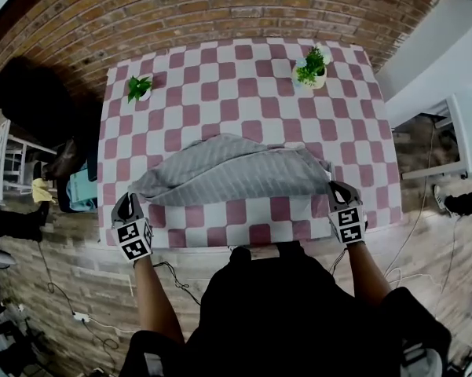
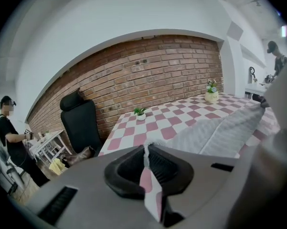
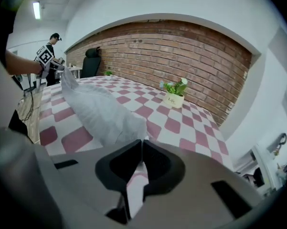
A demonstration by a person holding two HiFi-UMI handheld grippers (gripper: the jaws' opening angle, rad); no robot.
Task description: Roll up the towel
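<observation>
A grey striped towel (image 1: 236,167) lies crumpled across the near half of a table with a red-and-white checked cloth (image 1: 243,85). My left gripper (image 1: 128,204) is at the towel's near-left corner and is shut on it. In the left gripper view the towel (image 2: 215,132) runs off to the right from the closed jaws of the left gripper (image 2: 145,149). My right gripper (image 1: 335,187) is shut on the near-right corner. In the right gripper view the towel (image 3: 95,106) comes right up to the tips of the right gripper (image 3: 142,144). The towel hangs slack between the two grippers.
Two small potted plants stand at the far side, one on the left (image 1: 139,87) and one on the right (image 1: 311,67). A brick wall (image 1: 220,10) lies behind the table. A black chair (image 1: 31,93) stands at the left, a person (image 2: 9,137) beside it. Cables (image 1: 78,312) run over the floor.
</observation>
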